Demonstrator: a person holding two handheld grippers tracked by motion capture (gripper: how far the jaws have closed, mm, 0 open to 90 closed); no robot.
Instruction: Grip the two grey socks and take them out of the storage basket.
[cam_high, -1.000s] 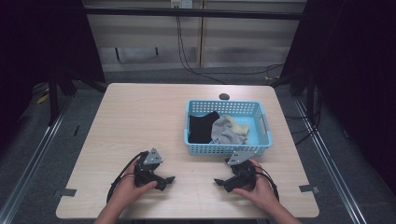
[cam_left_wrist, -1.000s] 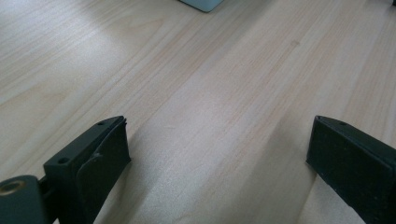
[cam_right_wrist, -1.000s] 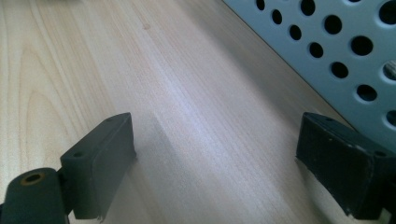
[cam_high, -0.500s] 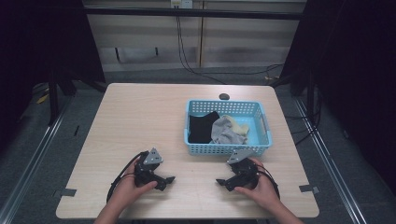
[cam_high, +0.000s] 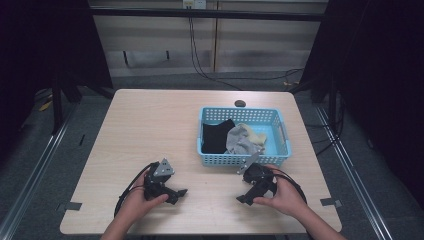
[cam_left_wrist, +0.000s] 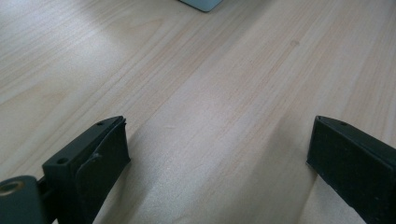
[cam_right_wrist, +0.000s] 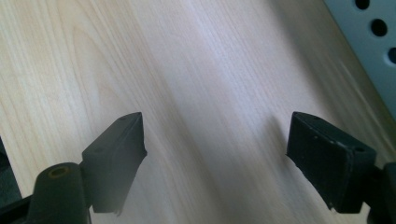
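Note:
My left gripper (cam_high: 179, 193) rests on the wooden table (cam_high: 150, 130) near its front edge, held by a hand. Its jaws are open over bare wood (cam_left_wrist: 217, 140). My right gripper (cam_high: 243, 198) is held just in front of the blue basket (cam_high: 240, 160), angled down toward the table. Its jaws stand wide (cam_right_wrist: 215, 135) and have just been closing slightly, with nothing between them. The basket holds a black cloth (cam_high: 216, 136), a grey cloth (cam_high: 242, 143) and a pale yellow cloth (cam_high: 258, 135).
A small dark round object (cam_high: 240, 103) lies on the table behind the basket. The basket's perforated wall (cam_right_wrist: 369, 42) is close on the right in the right gripper view. Cables trail from both grippers. Dark floor surrounds the table.
The right hand has lifted its gripper a little off the table. The left gripper has stayed where it was.

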